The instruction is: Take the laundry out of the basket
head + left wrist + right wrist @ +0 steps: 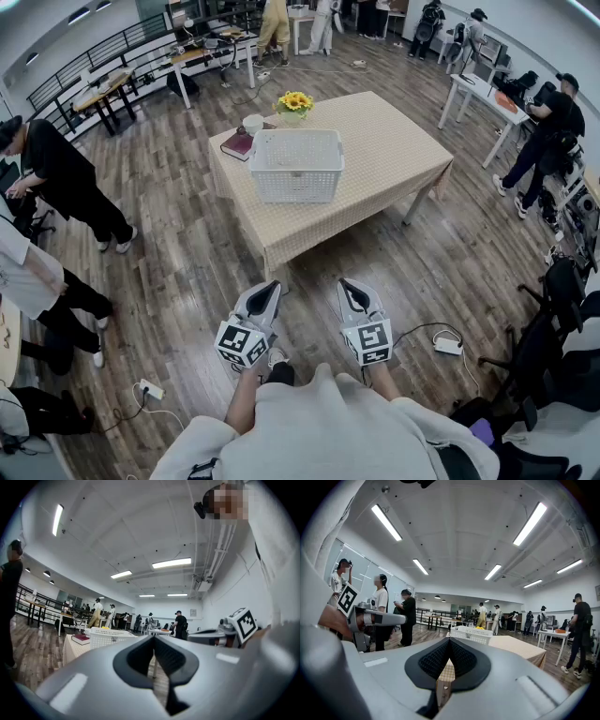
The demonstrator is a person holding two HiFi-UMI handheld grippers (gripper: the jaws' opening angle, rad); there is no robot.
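A white plastic laundry basket (298, 164) stands on the table with the checked beige cloth (394, 155), well ahead of me. From here I cannot make out what lies inside it. Both grippers are held close to my body, over the wooden floor and short of the table. The left gripper (273, 287) is shut with nothing in it, and its jaws meet at the tip (153, 637). The right gripper (346, 283) is likewise shut and empty (449, 640). The basket (110, 637) shows far off in the left gripper view, and the basket (471, 633) also in the right gripper view.
A dark red book (238, 143), a white cup (252, 124) and a pot of sunflowers (295, 101) stand behind the basket. People stand at the left (66, 178) and at the right (553, 122). Power strips with cables (448, 345) lie on the floor.
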